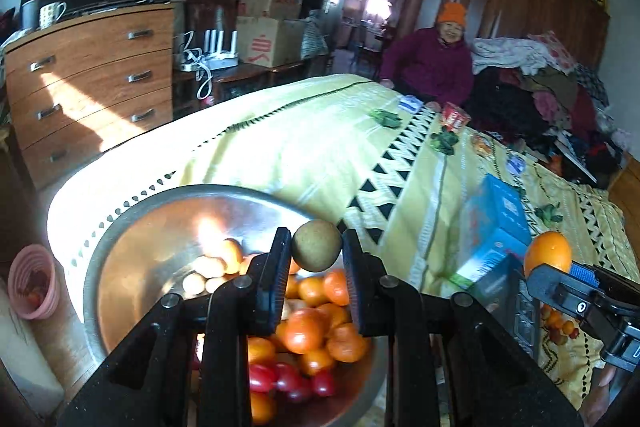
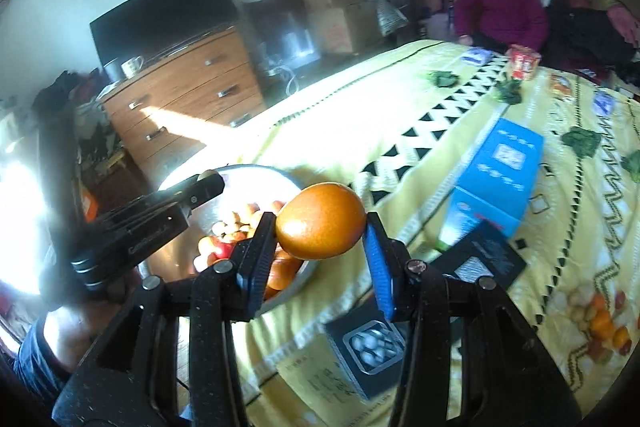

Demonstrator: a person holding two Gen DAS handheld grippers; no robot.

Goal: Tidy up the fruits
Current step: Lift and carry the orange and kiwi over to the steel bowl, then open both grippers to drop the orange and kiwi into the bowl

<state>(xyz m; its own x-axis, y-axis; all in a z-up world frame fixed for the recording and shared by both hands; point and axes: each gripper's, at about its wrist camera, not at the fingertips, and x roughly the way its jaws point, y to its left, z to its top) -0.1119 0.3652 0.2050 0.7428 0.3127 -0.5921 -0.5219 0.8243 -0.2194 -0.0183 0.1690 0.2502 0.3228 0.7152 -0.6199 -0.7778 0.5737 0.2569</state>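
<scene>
The left tool (image 1: 316, 251) is pinched nearly closed on a small, round, dull brown-green fruit (image 1: 317, 245), held by its sides just above a wide metal bowl (image 1: 132, 251). The right tool (image 2: 320, 231) stands somewhat wider, its pads pressing either side of a smooth, glossy orange (image 2: 321, 221), held above the bedspread to the right of the bowl. Both fruits are carried clear of the surface, likely so they can be sorted somewhere; where each is bound I cannot tell.

Under the left tool the bowl's polished, sunlit inside holds a heap of small oranges (image 1: 316, 327), glossy oblong red tomatoes (image 1: 288, 379) and pale knobbly nuts or small fruits (image 1: 204, 271). Just right of the bowl lie a dark box (image 2: 480, 263) and a blue cardboard box (image 2: 500, 167) on the yellow bedspread (image 1: 304, 147), soft cloth with black triangles. A few more small fruits (image 2: 596, 323) lie further right on it.

At the far end a person (image 1: 436, 63) in a purple jacket sits.
</scene>
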